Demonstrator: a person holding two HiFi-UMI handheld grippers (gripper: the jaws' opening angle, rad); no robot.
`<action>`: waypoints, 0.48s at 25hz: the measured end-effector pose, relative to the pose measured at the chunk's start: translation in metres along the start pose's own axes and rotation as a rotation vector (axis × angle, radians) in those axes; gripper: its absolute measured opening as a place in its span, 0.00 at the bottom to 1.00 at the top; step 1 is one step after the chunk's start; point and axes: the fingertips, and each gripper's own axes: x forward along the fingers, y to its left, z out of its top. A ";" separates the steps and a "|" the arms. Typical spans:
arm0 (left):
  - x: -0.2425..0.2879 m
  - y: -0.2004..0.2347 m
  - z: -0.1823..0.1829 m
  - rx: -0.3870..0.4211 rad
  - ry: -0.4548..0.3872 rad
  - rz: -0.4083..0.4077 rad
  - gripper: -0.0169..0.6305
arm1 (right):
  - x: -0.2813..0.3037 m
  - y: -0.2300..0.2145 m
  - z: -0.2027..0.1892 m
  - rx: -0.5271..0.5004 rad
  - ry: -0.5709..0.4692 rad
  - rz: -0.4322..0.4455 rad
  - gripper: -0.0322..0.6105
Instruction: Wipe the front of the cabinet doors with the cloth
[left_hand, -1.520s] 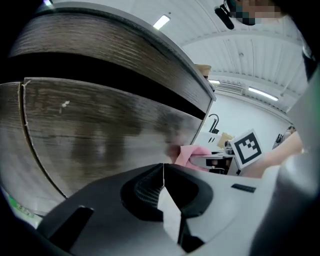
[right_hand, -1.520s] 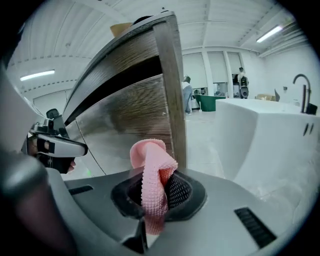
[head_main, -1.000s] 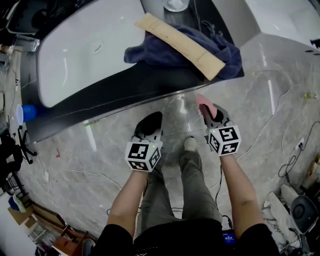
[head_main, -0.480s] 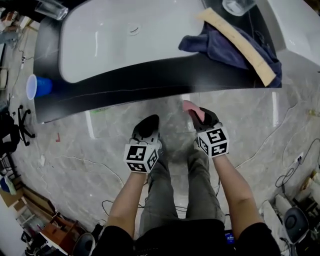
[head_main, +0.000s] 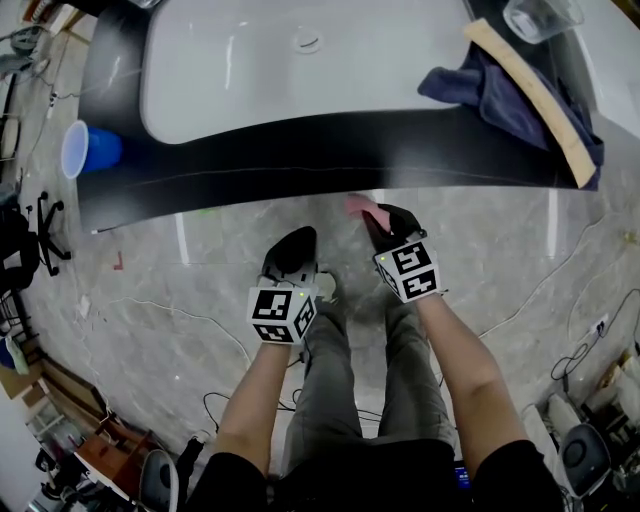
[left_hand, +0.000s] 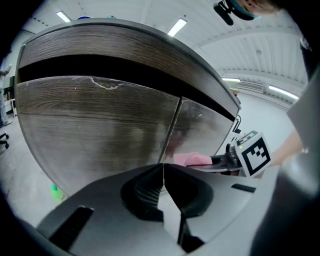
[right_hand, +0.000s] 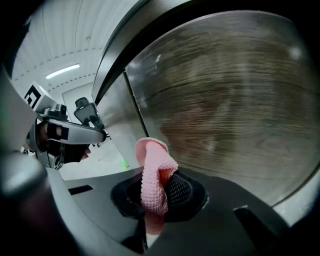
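Two grippers are held low in front of the cabinet doors (left_hand: 100, 125), below the front edge of the black surface (head_main: 300, 160). The left gripper (left_hand: 162, 175) is seen with its jaws pressed together and nothing between them; it is pointed at the seam where the two wood-grain doors meet. The right gripper (right_hand: 155, 200) is clamped on the pink cloth (right_hand: 152, 172), which is folded over and stands up out of the jaws. The cloth is presented to the door on the person's right, close to that seam; contact with the door face cannot be confirmed from any view.

On the surface, a white basin (head_main: 300, 70) is set toward the left. A blue cup (head_main: 85, 150) is noted at the left edge. A dark blue towel (head_main: 490, 90) is heaped near the right edge, with a pale wooden strip (head_main: 535, 95) laid across it, and a clear glass (head_main: 540, 15) is recorded at the far right corner. The person's legs (head_main: 360, 370) are seen over a grey marble floor (head_main: 150, 290).
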 end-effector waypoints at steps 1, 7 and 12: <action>0.000 0.002 0.000 -0.001 -0.002 0.004 0.04 | 0.005 0.001 0.002 -0.008 -0.003 0.004 0.12; 0.011 -0.004 0.006 -0.021 -0.020 0.008 0.04 | 0.017 -0.004 0.009 -0.031 -0.009 0.001 0.12; 0.024 -0.022 0.004 -0.003 -0.013 -0.017 0.04 | 0.001 -0.029 0.004 -0.026 -0.012 -0.042 0.12</action>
